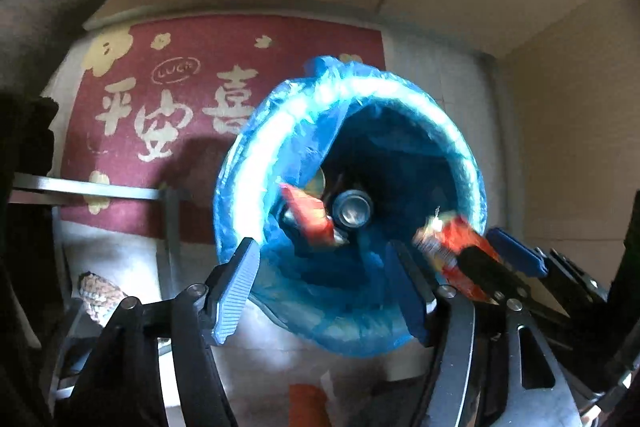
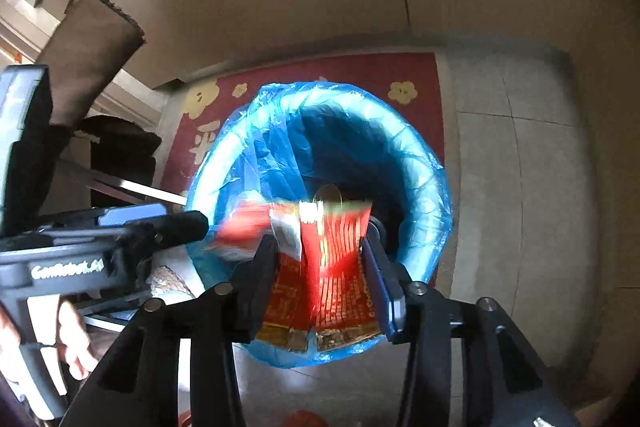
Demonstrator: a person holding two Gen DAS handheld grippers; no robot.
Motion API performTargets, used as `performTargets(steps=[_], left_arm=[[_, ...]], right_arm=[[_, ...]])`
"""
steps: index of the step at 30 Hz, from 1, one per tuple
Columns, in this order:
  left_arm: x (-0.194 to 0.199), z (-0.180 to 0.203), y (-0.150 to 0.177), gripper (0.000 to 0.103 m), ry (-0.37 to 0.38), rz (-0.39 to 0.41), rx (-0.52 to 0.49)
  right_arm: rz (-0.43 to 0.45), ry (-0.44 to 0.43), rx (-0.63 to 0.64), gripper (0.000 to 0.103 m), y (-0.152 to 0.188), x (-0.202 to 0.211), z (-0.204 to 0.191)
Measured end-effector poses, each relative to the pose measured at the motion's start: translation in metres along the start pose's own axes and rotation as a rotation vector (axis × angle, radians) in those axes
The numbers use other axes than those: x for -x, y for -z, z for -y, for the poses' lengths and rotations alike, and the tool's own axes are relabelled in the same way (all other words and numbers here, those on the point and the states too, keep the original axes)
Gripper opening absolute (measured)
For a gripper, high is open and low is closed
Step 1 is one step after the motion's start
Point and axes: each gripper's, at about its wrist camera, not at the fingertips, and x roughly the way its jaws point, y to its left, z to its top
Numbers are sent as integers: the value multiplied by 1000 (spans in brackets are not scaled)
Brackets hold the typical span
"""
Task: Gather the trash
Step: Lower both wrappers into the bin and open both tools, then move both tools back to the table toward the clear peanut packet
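right gripper (image 2: 320, 259) clamped on red wrapper (image 2: 332, 267) above bin rim (image 2: 436, 211); left gripper (image 1: 324, 283) agape

One blue-lined bin (image 1: 440, 131), two red wrappers (image 1: 308, 213) (image 2: 332, 267), one can (image 1: 352, 213), one red mat (image 1: 168, 107).

I'm in a home entryway: a red doormat (image 1: 224, 99) (flowers, Chinese good-wishes characters) lies on pale floor tiles (image 2: 520, 187), behind the blue-lined bin (image 1: 400, 99).
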Motion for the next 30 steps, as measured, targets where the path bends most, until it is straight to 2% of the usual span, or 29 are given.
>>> performTargets(steps=[7,10,13,16,17,19,22,27,28,30], left_arm=[[39,2,16,70,-5,44,-28],[68,5,29,70,39,71,-42],[114,1,52,70,103,118,-59],[157,-11,73,70,171,177,-74],[178,-21,85,70,170,209,-73],[208,-41,105,70,148,273,-69],[242,-76,127,70,112,328,-56],[288,-161,169,70,-103,453,21],[292,-177,176,71,-129,464,42],[297,-209,189,71,-166,485,85]], right_arm=[[24,-20,14,42,4,22,-5],[39,-11,34,42,8,35,-13],[63,-10,54,42,9,51,-21],[98,-15,80,42,13,74,-38],[112,-20,95,42,15,83,-46],[144,-32,137,43,18,101,-68],[188,-47,210,47,21,119,-105],[239,-146,396,60,29,140,-197],[236,-169,440,63,31,141,-218],[222,-209,522,63,36,138,-255]])
